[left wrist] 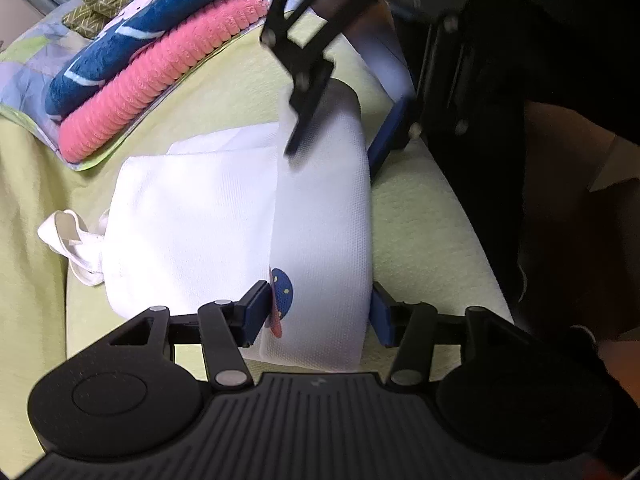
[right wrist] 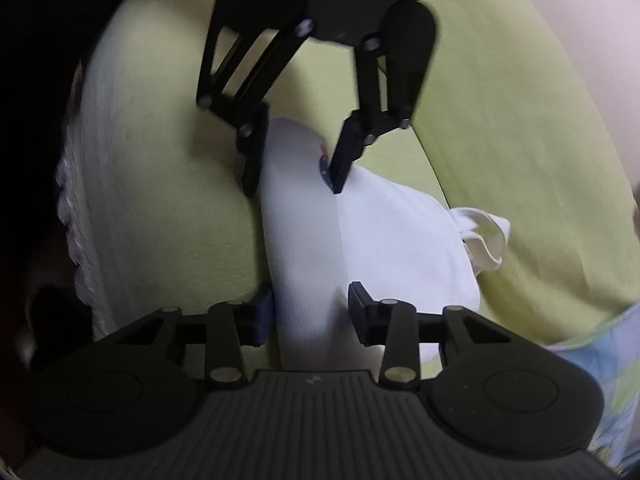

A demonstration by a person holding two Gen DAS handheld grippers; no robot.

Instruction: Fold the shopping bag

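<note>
White shopping bag (left wrist: 192,216) on the green bedspread (left wrist: 224,92), partly folded: light, limp, non-slippery. Left gripper (left wrist: 320,312) and right gripper (right wrist: 312,312) seemingly parted, straddling the raised fold; best pinched at that edge.

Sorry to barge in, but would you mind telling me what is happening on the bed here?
A person with a handheld gripper in each hand is folding a white shopping bag on a green bedspread. The left gripper and right gripper each straddle a raised fold along one side, jaws open around it. The handles trail off the other end. Folded towels sit nearby.
</note>
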